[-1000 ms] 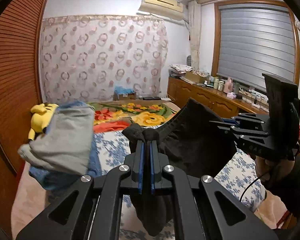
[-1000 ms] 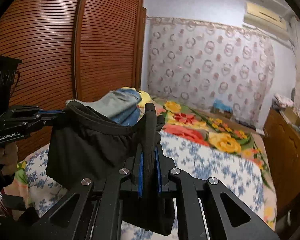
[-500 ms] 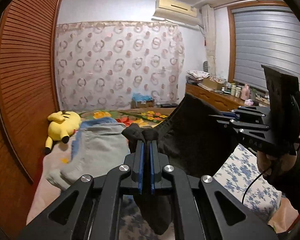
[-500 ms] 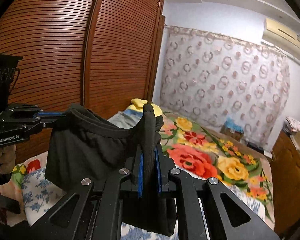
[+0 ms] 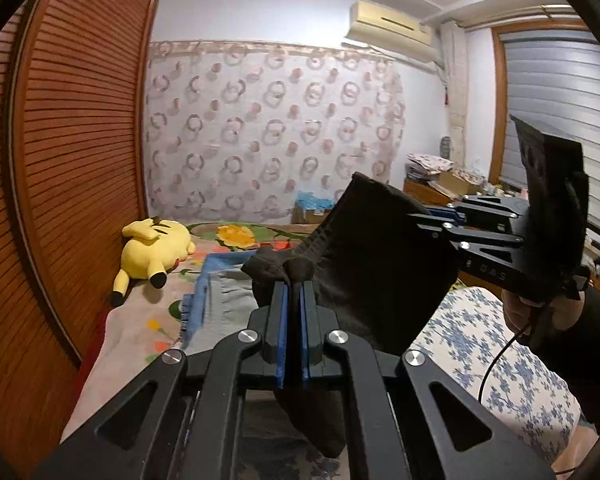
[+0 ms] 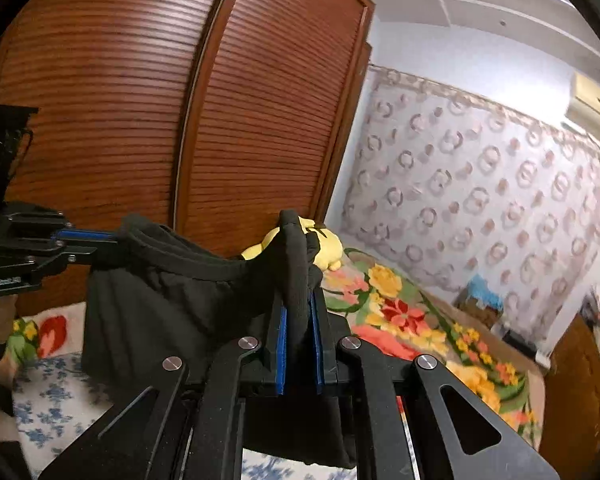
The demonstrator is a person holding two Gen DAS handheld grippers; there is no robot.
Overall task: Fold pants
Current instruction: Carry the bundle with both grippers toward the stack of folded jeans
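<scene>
Black pants [image 5: 376, 276] hang in the air above the bed, held by the waistband between both grippers. My left gripper [image 5: 293, 280] is shut on one end of the waistband, with bunched cloth sticking out past its tips. My right gripper [image 6: 299, 280] is shut on the other end of the waistband [image 6: 188, 252]. In the left wrist view my right gripper [image 5: 420, 220] comes in from the right. In the right wrist view my left gripper [image 6: 112, 240] comes in from the left. The legs hang down behind my fingers.
A bed with a blue-flowered sheet [image 5: 480, 344] and a flowered blanket [image 6: 400, 312] lies below. Grey-blue jeans [image 5: 224, 304] and a yellow plush toy [image 5: 156, 248] lie near the wooden wardrobe [image 6: 240, 120]. A wooden sideboard [image 5: 432, 192] stands along the right wall.
Both grippers have risen and tilted upward with the pants. The bed and the jeans have dropped lower in view. More wall and wardrobe show.
</scene>
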